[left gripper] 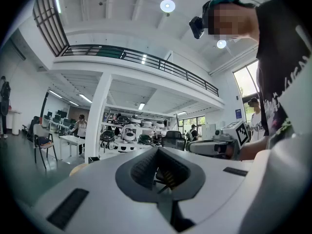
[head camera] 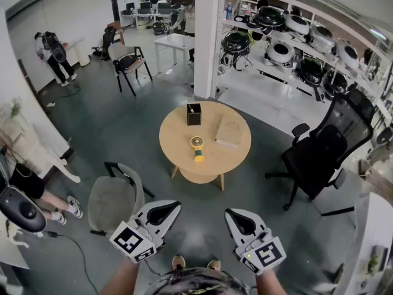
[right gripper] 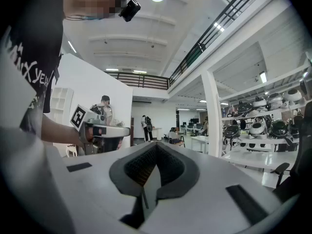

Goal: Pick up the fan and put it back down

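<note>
Small yellow round-headed fan [head camera: 196, 144] sits on the round light-wood table [head camera: 175, 149], about mid-top and toward the edge nearer me; I can't tell whether it's upright or lying flat. Behind it is a black open-topped square box [head camera: 194, 114], and to its right a flat beige book [head camera: 230, 132], both apart from the fan. Nothing is touching the fan. My white left gripper [head camera: 175, 205] and white right gripper [head camera: 229, 212] hang low at the bottom of the head view, well apart from the table, held about level and side by side over grey floor. In the left gripper view the jaws are pressed together with nothing between them; same in the right gripper view, jaws closed on nothing. A grey padded chair [head camera: 113, 198] is left of the table and a black mesh office chair [head camera: 331, 143] is to its right. White shelves [head camera: 276, 69] with round black and white devices are at the back right.
</note>
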### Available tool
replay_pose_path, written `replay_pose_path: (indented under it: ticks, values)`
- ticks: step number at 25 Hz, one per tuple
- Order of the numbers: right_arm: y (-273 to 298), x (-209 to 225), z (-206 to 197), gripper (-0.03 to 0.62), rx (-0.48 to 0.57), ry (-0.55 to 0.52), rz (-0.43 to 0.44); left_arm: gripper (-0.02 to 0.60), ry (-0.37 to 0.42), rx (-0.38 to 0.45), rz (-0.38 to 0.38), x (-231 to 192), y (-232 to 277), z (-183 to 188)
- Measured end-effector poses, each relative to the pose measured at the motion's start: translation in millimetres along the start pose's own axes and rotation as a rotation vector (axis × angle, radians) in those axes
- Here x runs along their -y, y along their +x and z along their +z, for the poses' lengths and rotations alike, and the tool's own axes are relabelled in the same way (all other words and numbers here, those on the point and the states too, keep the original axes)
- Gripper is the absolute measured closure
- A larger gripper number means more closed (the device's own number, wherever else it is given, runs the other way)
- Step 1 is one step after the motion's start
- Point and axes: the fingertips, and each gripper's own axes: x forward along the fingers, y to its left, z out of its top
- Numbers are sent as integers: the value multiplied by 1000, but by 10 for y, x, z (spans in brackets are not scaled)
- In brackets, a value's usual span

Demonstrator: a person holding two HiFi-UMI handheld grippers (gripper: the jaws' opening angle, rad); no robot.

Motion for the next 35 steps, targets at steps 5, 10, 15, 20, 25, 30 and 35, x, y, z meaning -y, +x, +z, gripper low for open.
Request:
replay_pose_path:
  ticks: [5, 10, 15, 20, 25, 30, 35]
  values:
    - [37, -48, 18, 597, 6, -3, 6, 569, 1, 2, 2, -20, -55, -2]
    - [50, -62, 22, 597, 4, -2, 17, 569, 1, 0, 6, -25, -56, 5]
    - [50, -96, -4, 597, 0, -11, 21, 569, 4, 2, -3, -3, -49, -2]
    - [72, -115, -28, 594, -1, 6, 32, 569, 2, 4, -6, -10, -47, -10]
    - [71, -116, -14, 594, 5, 2, 30, 569, -1, 3, -3, -5, -56, -1]
    - [72, -118, -31, 594, -5, -4, 29, 569, -1, 4, -4, 8, -48, 0]
    - [37, -81, -16, 592, 2, 10, 22, 569, -4, 4, -6, 41, -21, 15]
